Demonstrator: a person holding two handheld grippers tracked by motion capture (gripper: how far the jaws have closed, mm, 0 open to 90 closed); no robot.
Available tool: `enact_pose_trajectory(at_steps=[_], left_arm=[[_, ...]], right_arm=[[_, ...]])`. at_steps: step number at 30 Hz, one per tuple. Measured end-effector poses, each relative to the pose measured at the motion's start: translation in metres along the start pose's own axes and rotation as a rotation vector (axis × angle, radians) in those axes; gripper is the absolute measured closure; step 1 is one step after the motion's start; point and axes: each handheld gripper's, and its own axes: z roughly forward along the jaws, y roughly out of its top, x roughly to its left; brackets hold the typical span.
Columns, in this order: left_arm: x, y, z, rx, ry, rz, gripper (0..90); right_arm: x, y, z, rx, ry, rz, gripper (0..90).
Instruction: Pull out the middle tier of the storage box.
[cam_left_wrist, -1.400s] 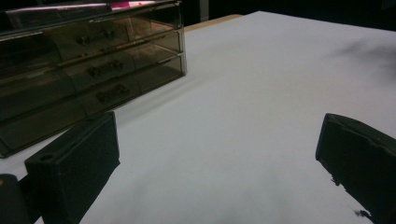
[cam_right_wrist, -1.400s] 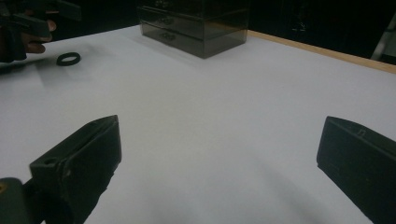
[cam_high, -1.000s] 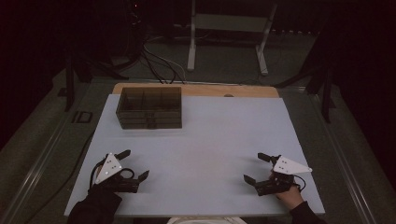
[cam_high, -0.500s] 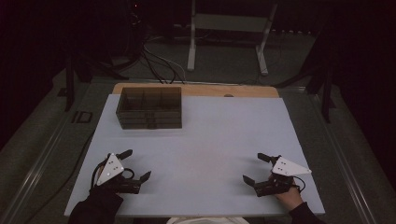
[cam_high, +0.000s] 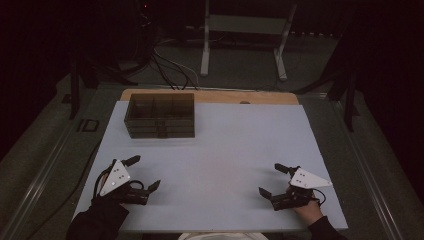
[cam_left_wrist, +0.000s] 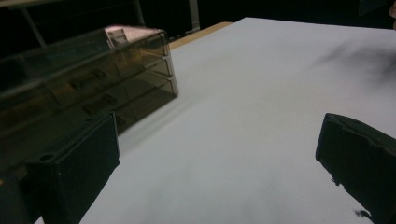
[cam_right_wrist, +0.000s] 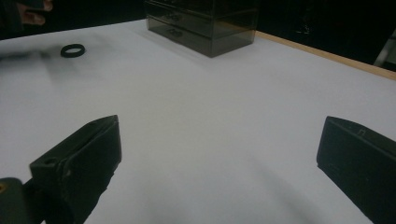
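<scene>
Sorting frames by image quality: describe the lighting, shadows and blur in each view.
High view: dim, surroundings near black, only the white table lit, soft focus. Left gripper view: drawer box catches a pale glare on top; near jaws blurred; smudgy shadow at upper right. Right gripper view: table evenly lit, ring sharp enough, jaws soft, grey shadow at left.

1. The drawer box (cam_high: 160, 116) at the far left looks like see-through smoky plastic. It is shiny and smooth.
2. The table top (cam_high: 225, 150) is white, flat and not shiny, like a matt sheet.
3. A strip of wood (cam_high: 210, 96) shows along the far edge. It is light brown and smooth.
4. The left gripper (cam_high: 140, 172) and right gripper (cam_high: 270, 180) have black jaws that look like dull plastic.
5. The small ring (cam_right_wrist: 73, 50) looks black and dull.
</scene>
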Motion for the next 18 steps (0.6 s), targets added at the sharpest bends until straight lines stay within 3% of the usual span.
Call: enact_pose_trajectory(at_steps=[18], left_arm=[[0.026, 0.034, -0.007, 0.017, 0.054, 0.128, 1.0]], right_arm=[[0.000, 0.000, 0.000, -0.002, 0.004, 0.001, 0.0]])
